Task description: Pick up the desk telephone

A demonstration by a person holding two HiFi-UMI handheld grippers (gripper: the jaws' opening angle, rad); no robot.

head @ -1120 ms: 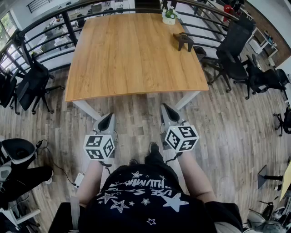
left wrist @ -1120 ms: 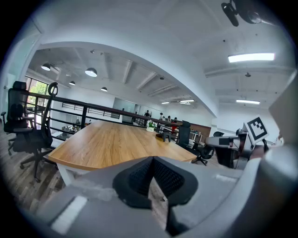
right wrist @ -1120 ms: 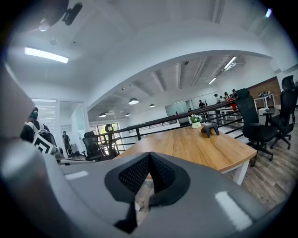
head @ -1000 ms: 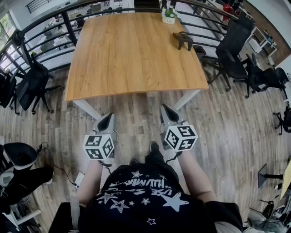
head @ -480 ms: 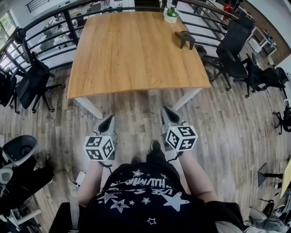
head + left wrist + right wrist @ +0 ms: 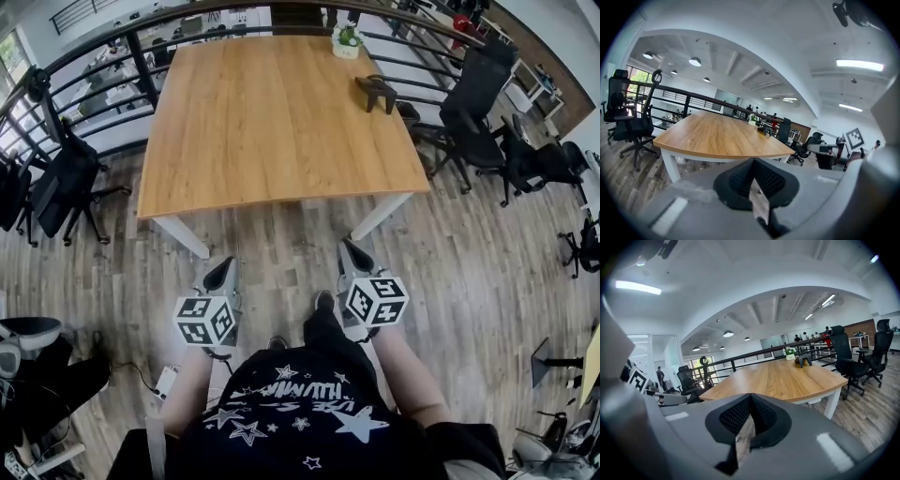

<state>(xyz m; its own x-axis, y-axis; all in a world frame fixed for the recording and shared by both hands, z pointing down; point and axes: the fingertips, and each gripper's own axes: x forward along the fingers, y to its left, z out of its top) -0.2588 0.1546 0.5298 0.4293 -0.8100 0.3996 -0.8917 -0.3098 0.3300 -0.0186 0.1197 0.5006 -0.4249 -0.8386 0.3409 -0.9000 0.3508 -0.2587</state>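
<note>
The dark desk telephone [image 6: 377,92] stands near the far right corner of the wooden table [image 6: 281,122], far beyond both grippers. It shows small and distant in the left gripper view [image 6: 765,130] and in the right gripper view [image 6: 804,360]. My left gripper [image 6: 223,267] and right gripper [image 6: 349,246] hang low over the floor in front of the person, short of the table's near edge. The left gripper [image 6: 753,161] has its jaws together with nothing between them. The right gripper [image 6: 750,397] is likewise shut and empty.
A small potted plant [image 6: 347,37] sits at the table's far edge. A black railing [image 6: 94,56] runs behind the table. Office chairs stand at the left [image 6: 66,183] and at the right [image 6: 478,112]. A power strip with a cable [image 6: 167,378] lies on the floor.
Both grippers have sunk a little lower in front of the person. Their jaws stay shut and empty. The telephone has not moved.
</note>
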